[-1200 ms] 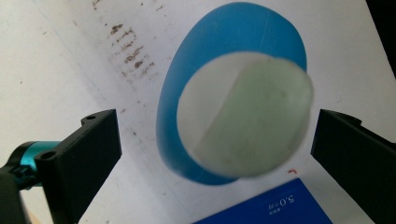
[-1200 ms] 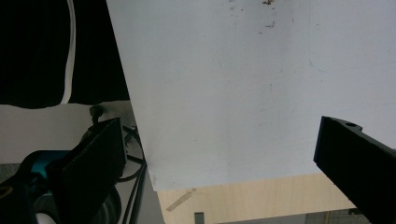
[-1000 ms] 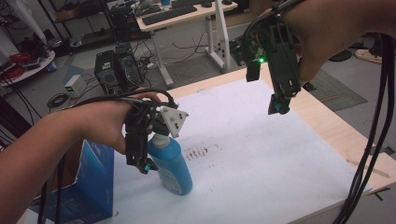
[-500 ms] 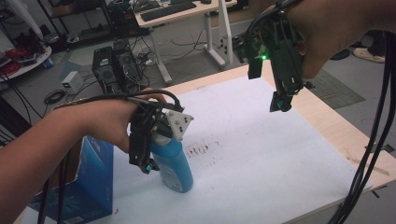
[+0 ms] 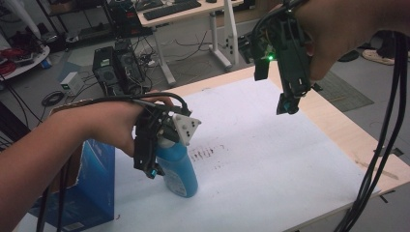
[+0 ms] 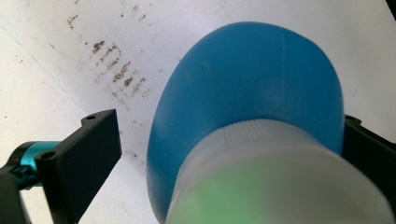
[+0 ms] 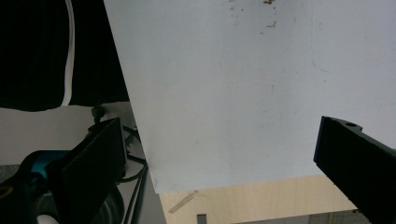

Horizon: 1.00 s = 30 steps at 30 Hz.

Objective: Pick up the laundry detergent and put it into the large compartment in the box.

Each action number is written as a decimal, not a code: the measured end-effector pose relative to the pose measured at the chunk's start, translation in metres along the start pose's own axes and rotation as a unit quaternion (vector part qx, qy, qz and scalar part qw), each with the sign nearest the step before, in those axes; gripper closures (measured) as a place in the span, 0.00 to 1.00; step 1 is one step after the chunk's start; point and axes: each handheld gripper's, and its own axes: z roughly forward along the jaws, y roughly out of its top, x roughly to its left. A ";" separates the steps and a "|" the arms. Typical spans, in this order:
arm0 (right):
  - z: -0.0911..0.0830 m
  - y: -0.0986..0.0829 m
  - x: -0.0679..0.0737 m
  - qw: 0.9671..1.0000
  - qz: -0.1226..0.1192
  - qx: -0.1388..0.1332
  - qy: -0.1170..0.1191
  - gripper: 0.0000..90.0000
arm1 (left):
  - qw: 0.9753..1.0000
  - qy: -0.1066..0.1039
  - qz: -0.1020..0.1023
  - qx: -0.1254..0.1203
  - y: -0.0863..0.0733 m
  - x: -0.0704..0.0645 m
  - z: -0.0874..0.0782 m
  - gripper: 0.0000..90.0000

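A blue bottle (image 5: 180, 170) with a pale cap stands upright on the white sheet (image 5: 270, 159), left of the middle. My left gripper (image 5: 164, 169) reaches down around it from above. In the left gripper view the bottle (image 6: 247, 107) sits between the jaws of that gripper (image 6: 229, 154). The left jaw stands clear of the bottle with a gap, and the right jaw is close against it. So the gripper is open. My right gripper (image 5: 285, 107) hangs high over the sheet's far right side, open. In its own view the right gripper (image 7: 219, 158) has nothing between its jaws.
A blue carton (image 5: 92, 188) stands at the table's left edge, close beside the left hand. Dark smudges (image 5: 208, 153) mark the sheet just right of the bottle. The wooden table edge (image 5: 348, 135) runs along the right. Cables (image 5: 382, 145) hang from the right gripper.
Almost nothing: the left hand has edged slightly to the right over the bottle. The right gripper stays held in the air.
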 end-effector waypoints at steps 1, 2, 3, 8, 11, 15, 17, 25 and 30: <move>0.000 0.000 0.000 1.000 0.001 0.000 -0.001 0.02 | 1.000 -0.001 0.004 -0.001 0.000 0.000 0.000 0.02; 0.000 -0.001 0.000 1.000 -0.002 -0.003 -0.002 0.02 | 1.000 -0.001 0.003 -0.004 0.000 0.000 0.000 0.02; 0.000 -0.001 0.000 1.000 -0.002 -0.003 -0.001 0.02 | 1.000 -0.002 0.003 -0.003 0.000 0.000 0.000 0.02; 0.000 -0.003 0.001 1.000 0.001 -0.002 -0.001 0.02 | 1.000 0.000 0.003 0.006 0.001 0.000 0.000 0.04; 0.001 -0.004 0.001 1.000 -0.001 -0.003 -0.001 0.02 | 1.000 -0.001 0.005 0.008 0.002 0.000 0.000 0.05; 0.001 -0.004 0.001 1.000 0.000 -0.003 -0.001 0.02 | 1.000 0.002 0.005 0.005 0.002 -0.001 -0.001 0.05; 0.001 -0.004 0.001 1.000 0.000 -0.003 -0.001 0.02 | 1.000 0.000 0.010 0.001 0.002 -0.002 -0.002 0.09; 0.003 -0.004 0.000 1.000 -0.001 -0.003 0.001 0.02 | 1.000 0.003 0.013 -0.002 0.001 -0.001 -0.003 0.13; 0.003 -0.003 -0.001 1.000 -0.002 -0.005 0.000 0.02 | 1.000 0.004 0.016 0.004 0.000 0.000 -0.002 0.16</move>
